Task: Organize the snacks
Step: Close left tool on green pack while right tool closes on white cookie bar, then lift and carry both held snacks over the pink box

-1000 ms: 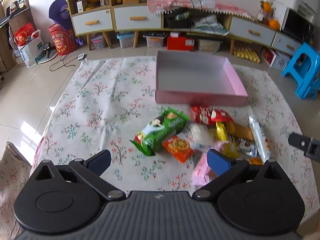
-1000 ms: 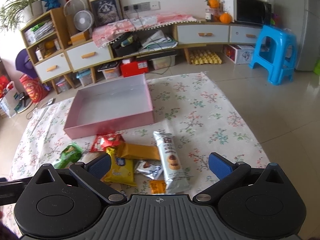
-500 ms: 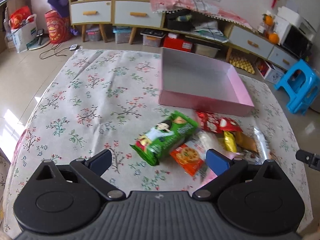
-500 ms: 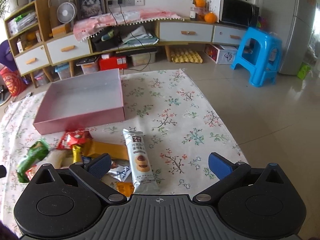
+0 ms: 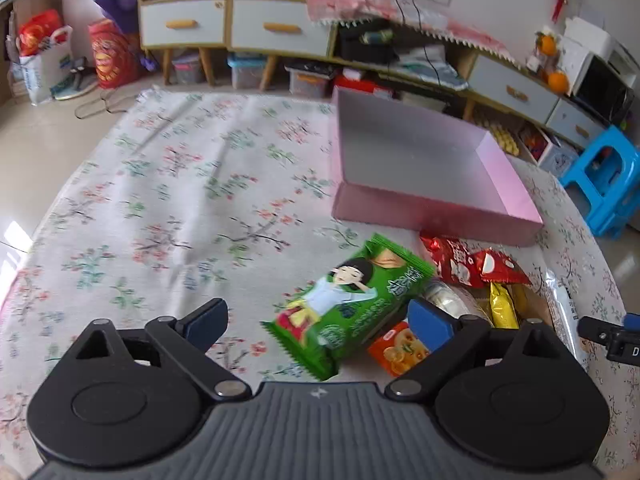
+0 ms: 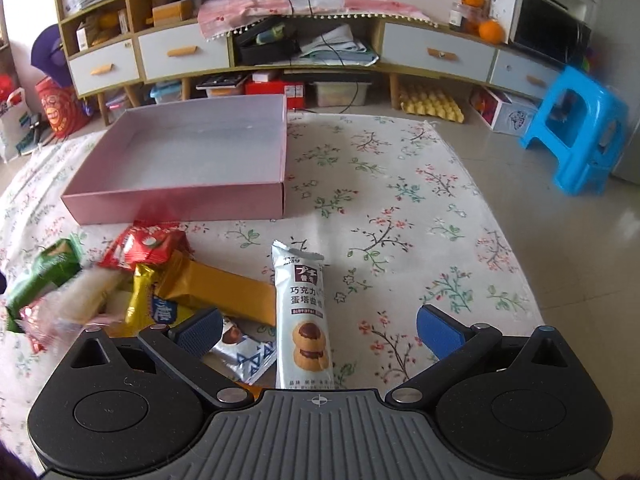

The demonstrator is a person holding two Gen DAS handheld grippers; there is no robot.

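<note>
A heap of snack packets lies on the floral cloth in front of an empty pink box (image 5: 436, 208) (image 6: 180, 200). My left gripper (image 5: 320, 324) hangs over a green biscuit pack (image 5: 352, 304); its jaws are closing with the pack's near end between them, and the pads do not press on it. An orange cracker pack (image 5: 396, 350) lies under its right finger. My right gripper (image 6: 318, 330) stands open above a long pale cookie pack (image 6: 306, 316). A gold bar (image 6: 216, 288), a red pack (image 6: 146, 246) and a silver wrapper (image 6: 244, 350) lie to that pack's left.
The cloth's right edge (image 6: 500, 216) drops to a tiled floor with a blue stool (image 6: 576, 128). Low cabinets (image 6: 436, 52) line the back wall, with storage bins underneath. Open cloth (image 5: 168, 200) stretches left of the box.
Both grippers have sunk toward the snack heap, which looks larger now. The left one's jaws have narrowed a little around the green pack; the right one has shifted over the cookie pack.
</note>
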